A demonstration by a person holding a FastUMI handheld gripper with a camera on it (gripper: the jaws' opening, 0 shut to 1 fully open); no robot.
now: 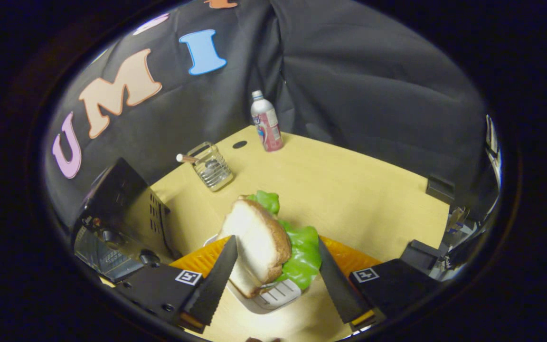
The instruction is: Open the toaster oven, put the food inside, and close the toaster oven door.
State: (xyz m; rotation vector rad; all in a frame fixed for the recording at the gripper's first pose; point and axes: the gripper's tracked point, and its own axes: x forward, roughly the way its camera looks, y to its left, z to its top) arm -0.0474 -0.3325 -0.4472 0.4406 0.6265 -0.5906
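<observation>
A sandwich (259, 242) of white bread with green lettuce (304, 251) stands on edge between my fingers. My gripper (276, 244) is shut on it, with one finger against the bread face and the other against the lettuce side. Its lower end hangs just over a white tray (278, 294) that rests on an orange plate (349, 259). The black toaster oven (117, 223) stands to the left of the fingers, its knobs and glass front (100, 254) turned toward me. I cannot tell whether its door is open.
On the light wooden table (359, 190), a wire holder (212, 167) with a stick in it stands beyond the sandwich. A pink-labelled bottle (266, 121) is at the back, beside a cable hole (239, 144). Black clamps (439, 188) grip the right edge.
</observation>
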